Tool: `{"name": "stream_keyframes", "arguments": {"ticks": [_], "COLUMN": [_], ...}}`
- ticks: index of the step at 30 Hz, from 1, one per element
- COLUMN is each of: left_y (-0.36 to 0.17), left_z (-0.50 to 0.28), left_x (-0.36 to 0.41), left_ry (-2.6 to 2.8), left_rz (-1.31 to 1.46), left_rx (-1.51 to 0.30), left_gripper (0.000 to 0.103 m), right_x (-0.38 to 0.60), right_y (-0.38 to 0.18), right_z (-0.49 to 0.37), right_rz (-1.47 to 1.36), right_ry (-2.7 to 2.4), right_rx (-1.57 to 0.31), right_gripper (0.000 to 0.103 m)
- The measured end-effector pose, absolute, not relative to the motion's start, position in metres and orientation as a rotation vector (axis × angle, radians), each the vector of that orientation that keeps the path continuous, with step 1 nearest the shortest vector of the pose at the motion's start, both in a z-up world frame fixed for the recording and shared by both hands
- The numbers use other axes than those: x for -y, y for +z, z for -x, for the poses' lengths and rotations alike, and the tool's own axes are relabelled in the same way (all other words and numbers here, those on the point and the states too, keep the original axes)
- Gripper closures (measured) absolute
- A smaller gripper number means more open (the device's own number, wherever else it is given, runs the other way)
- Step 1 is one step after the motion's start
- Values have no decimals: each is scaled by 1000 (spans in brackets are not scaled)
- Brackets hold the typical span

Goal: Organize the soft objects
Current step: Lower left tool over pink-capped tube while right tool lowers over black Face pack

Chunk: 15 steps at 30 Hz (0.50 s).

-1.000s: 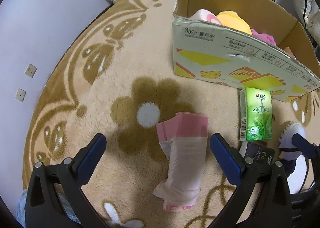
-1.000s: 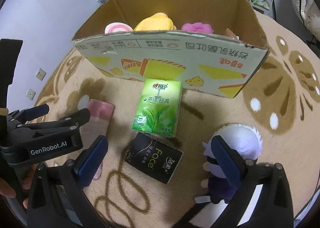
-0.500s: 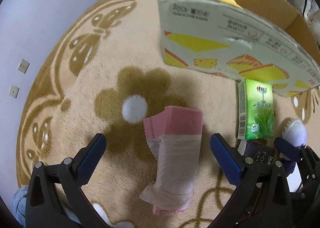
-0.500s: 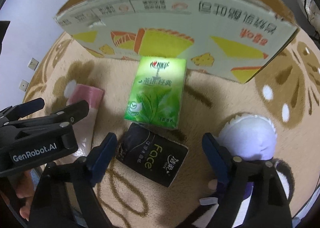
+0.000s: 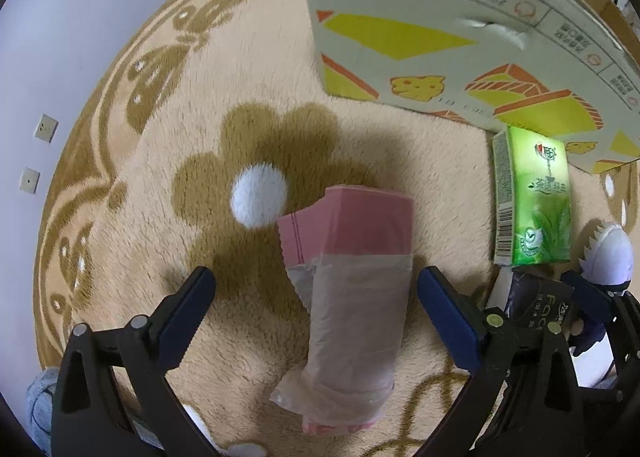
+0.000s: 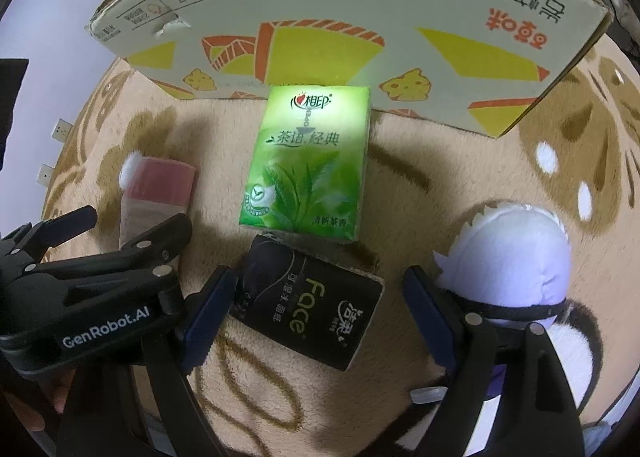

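Pink roll (image 5: pixel 352 297) between open jaws, untouched

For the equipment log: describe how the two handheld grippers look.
Both the left gripper and the right gripper have black plastic frames with silver rivets and two dark blue padded fingers. The left one's body, seen from the right wrist, bears white "GenRobot.AI" lettering.

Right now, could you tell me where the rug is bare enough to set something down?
Free: the flower patch left of the pink roll, running up to the box. Crowded: right of the roll, the green pack, black pack and plush sit close together.
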<state>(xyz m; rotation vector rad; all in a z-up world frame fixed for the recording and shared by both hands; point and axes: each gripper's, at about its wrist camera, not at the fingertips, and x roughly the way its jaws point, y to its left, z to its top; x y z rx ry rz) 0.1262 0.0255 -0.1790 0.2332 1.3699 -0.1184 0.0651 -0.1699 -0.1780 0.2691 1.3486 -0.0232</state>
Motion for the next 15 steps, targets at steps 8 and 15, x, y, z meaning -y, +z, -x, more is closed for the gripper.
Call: {"name": "stream_keyframes", "arguments": {"ticks": [8,15], "left_y": [-189,-193], "left_z": [-130,-134], "left_x": [-31,-28], "left_ry": [-111,-107], "left_rz": [-231,-250], "left_rx": [-1394,-1391], "left_gripper": [11,13], "right_x": [152,143], "right_y": [-189,-197], "right_z": [-72,-62], "right_rz": [-236,-231], "right_ry": [-32,-44], "right_rx": [-1353,-1364], "right_gripper": [13,13]}}
